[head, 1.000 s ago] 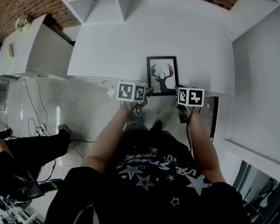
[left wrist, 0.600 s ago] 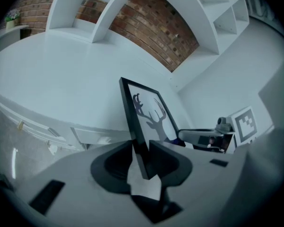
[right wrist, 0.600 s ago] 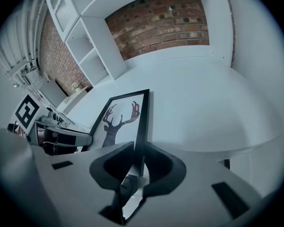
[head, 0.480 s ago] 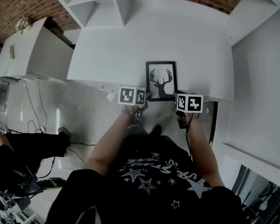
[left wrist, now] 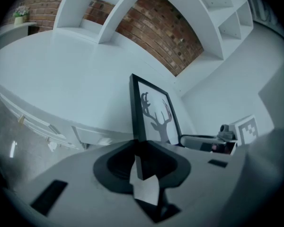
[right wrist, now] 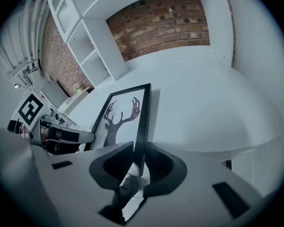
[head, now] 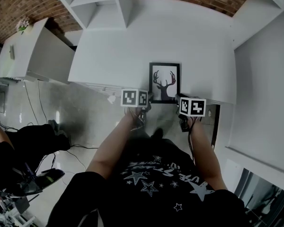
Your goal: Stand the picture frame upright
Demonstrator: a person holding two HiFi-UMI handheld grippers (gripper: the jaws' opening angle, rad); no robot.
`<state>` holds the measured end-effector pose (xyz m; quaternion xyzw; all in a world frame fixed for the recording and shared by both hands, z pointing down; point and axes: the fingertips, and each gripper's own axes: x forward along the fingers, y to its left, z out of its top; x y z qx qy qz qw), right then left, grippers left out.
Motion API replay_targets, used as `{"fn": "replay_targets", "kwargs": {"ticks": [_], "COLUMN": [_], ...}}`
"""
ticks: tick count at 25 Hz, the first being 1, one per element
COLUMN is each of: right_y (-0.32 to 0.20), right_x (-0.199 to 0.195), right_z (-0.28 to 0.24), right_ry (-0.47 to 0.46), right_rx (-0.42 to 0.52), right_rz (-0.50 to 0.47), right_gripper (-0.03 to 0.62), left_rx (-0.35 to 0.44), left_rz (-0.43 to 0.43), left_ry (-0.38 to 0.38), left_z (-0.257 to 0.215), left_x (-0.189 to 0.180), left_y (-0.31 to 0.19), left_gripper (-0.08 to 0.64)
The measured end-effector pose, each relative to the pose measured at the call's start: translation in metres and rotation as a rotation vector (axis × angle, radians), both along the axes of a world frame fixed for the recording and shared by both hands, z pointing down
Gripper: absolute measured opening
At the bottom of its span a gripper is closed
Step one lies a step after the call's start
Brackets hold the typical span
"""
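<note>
the picture frame point(head: 164, 82) with the deer print lies face up on the white worktop point(head: 132, 46), right by the front edge. the left hand-held gripper point(head: 149, 97) has the frame's left edge pinched near the bottom corner, its jaws having just been closing onto it. the right hand-held gripper point(head: 179, 99) grips the right edge, though its jaws have just been opening a touch.

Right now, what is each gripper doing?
Left gripper: jaws just closed further, gripping the picture frame by its left edge.
Right gripper: jaws just opened a little, yet clamped on the picture frame's right edge.
</note>
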<state>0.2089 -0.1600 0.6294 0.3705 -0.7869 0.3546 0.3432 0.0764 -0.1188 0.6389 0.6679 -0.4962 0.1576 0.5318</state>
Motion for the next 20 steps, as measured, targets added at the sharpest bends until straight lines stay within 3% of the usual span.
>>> {"fn": "replay_targets", "kwargs": {"ticks": [8, 12, 16, 20], "right_y": [0.0001, 0.0004, 0.0001, 0.0003], "right_x": [-0.0006, -0.0009, -0.0030, -0.0062], "right_z": [0.0063, 0.0063, 0.0065, 0.0014], "right_ry": [-0.053, -0.128, -0.123, -0.147], "right_rx": [-0.005, -0.027, -0.021, 0.006], "right_rz": [0.008, -0.010, -0.018, -0.029], "right_gripper": [0.115, 0.109, 0.094, 0.091], "left_rx": [0.017, 0.019, 0.046, 0.057], "left_rz": [-0.008, 0.000, 0.018, -0.006], "left_ry": [0.019, 0.022, -0.011, 0.010], "left_z": [-0.0010, -0.0011, -0.0008, -0.0016], "left_x": [-0.0002, 0.0002, -0.0010, -0.0035], "left_y": [-0.0009, 0.0000, -0.0013, 0.0026], "left_gripper": [0.089, 0.089, 0.089, 0.089]}}
